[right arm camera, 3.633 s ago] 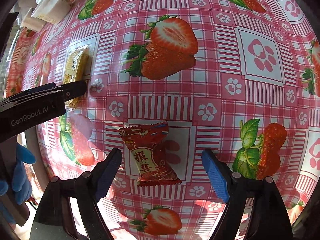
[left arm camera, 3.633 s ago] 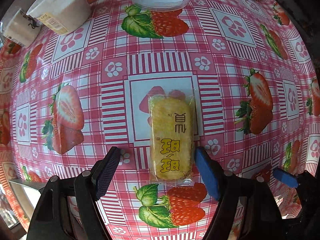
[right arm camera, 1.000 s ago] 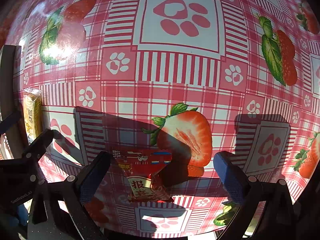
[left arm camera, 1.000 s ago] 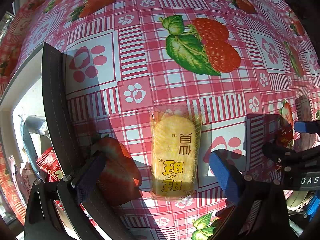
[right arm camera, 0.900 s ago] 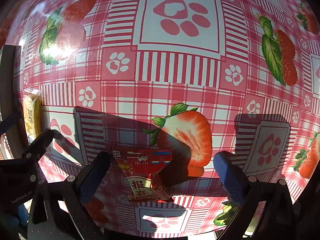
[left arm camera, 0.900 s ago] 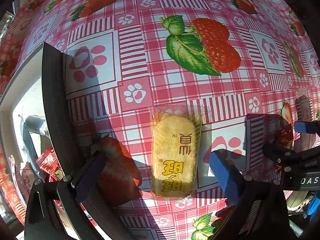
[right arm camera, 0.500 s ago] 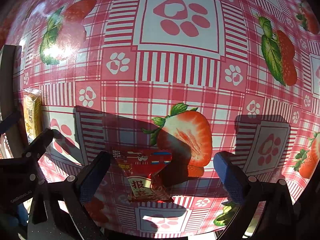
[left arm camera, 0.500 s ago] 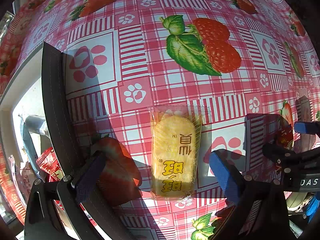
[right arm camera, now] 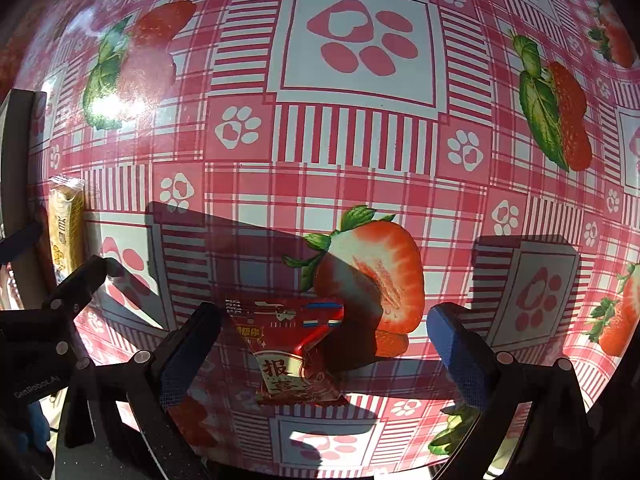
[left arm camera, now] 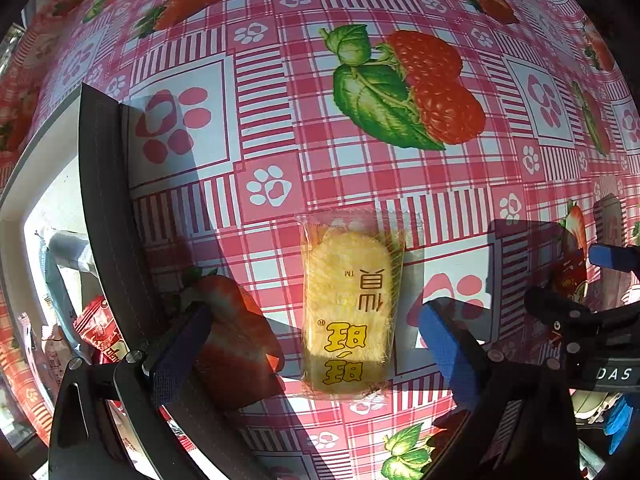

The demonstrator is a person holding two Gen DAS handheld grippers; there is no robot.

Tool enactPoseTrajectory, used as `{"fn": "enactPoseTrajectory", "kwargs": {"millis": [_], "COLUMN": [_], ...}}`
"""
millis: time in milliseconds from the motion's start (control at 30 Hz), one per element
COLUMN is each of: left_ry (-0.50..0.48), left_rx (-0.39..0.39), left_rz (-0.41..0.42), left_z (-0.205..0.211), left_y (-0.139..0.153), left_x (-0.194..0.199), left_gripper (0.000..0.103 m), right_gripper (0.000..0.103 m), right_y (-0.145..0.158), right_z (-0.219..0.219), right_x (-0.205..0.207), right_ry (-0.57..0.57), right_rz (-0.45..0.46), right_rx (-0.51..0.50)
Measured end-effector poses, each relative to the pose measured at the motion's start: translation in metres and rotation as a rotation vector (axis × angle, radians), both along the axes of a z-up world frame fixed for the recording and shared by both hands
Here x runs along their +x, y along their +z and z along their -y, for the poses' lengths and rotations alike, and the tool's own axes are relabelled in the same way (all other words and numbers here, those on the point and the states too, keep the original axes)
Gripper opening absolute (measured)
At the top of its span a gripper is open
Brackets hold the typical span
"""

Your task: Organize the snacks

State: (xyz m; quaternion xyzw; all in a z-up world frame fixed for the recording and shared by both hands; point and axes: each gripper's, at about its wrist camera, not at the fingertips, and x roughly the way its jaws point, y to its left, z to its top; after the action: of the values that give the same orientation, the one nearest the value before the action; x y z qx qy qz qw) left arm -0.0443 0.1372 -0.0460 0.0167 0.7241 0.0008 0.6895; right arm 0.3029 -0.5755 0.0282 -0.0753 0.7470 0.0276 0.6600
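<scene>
A yellow rice-cracker packet (left arm camera: pixel 350 304) lies flat on the strawberry tablecloth, between the fingers of my left gripper (left arm camera: pixel 312 350), which is open and touches neither side of it. In the right wrist view a red candy packet (right arm camera: pixel 292 352) lies between the fingers of my right gripper (right arm camera: pixel 322 350), also open. The yellow rice-cracker packet (right arm camera: pixel 66 232) shows at the far left there, beside the left gripper's black body (right arm camera: pixel 40 320). From the left wrist view, the right gripper (left arm camera: pixel 600 304) and the red candy packet (left arm camera: pixel 572 276) sit at the right edge.
A dark-rimmed box (left arm camera: pixel 104 200) stands close on the left, with a red packet (left arm camera: pixel 100 328) and other wrapped snacks inside. Its dark rim (right arm camera: pixel 20 160) also borders the right wrist view. The checked tablecloth (left arm camera: pixel 360 40) stretches away ahead, and hard shadows fall across it.
Nothing has moved in the last second. Compared with 3.6 s ago, both packets and both grippers are at a different spot on the cloth, now beside the dark-rimmed box.
</scene>
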Motion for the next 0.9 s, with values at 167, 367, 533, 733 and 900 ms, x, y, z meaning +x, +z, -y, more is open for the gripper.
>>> {"fn": "enactPoseTrajectory", "kwargs": {"millis": [167, 367, 533, 733, 900], "left_ry": [0.003, 0.004, 0.012, 0.007, -0.007], "left_rx": [0.0, 0.0, 0.0, 0.0, -0.003], "left_rz": [0.001, 0.003, 0.0, -0.014, 0.028], "left_z": [0.0, 0.0, -0.001, 0.0, -0.001], "left_y": [0.0, 0.0, 0.0, 0.002, 0.018], "left_x": [0.0, 0.0, 0.0, -0.001, -0.003], "left_gripper": [0.103, 0.103, 0.103, 0.097, 0.048], "right_gripper": [0.103, 0.103, 0.103, 0.098, 0.042], "right_y": [0.001, 0.001, 0.0, 0.002, 0.021], "right_z": [0.0, 0.0, 0.001, -0.001, -0.015], "right_x": [0.0, 0.0, 0.003, 0.009, 0.004], "right_ry": [0.005, 0.008, 0.009, -0.001, 0.077], "right_rz": [-0.006, -0.011, -0.031, -0.047, 0.008], "right_rx": [-0.001, -0.002, -0.005, -0.009, 0.003]}}
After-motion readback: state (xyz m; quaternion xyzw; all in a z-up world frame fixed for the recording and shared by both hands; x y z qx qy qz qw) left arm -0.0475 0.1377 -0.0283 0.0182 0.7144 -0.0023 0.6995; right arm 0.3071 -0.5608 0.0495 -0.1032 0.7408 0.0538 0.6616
